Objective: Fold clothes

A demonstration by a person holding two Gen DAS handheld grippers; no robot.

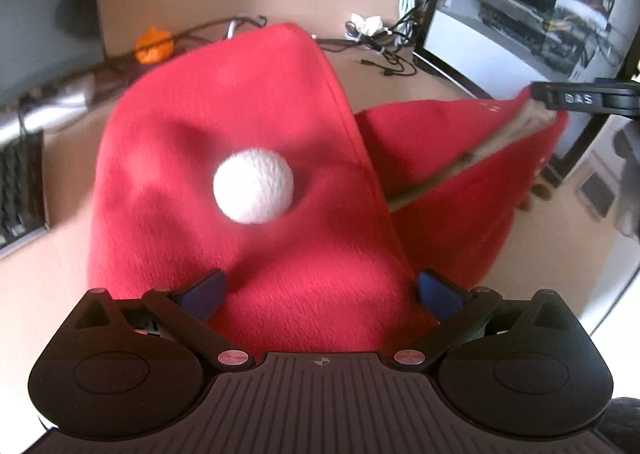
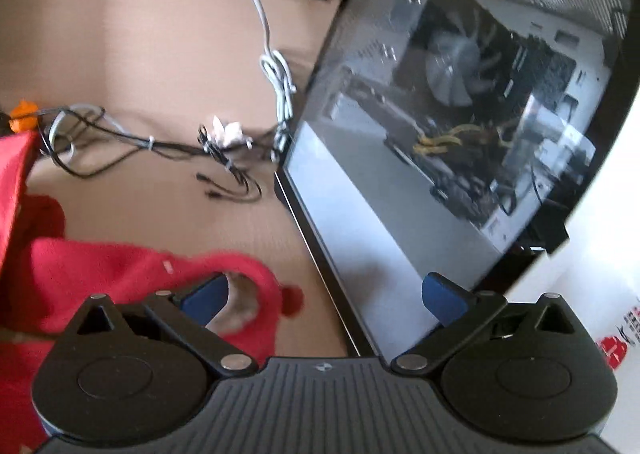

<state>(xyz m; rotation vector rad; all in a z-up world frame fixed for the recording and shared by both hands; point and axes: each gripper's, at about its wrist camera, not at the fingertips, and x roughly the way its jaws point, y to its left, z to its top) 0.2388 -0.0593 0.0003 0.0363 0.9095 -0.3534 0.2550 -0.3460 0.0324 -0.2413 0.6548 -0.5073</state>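
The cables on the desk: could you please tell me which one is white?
The white cable is the thick one running from the round plug at the far edge toward the computer case; the thin tangled black cables lie left of it.

White letters "DAS" on the black claw arm (image 1: 580, 99) at far right — only legible text. Red-printed box (image 2: 618, 338) — characters too blurred.

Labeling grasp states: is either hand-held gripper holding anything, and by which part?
Nothing is clamped. The left hand-held gripper is open, with the red garment loose between its fingers. The right hand-held gripper is open, the garment's hem beside one finger.
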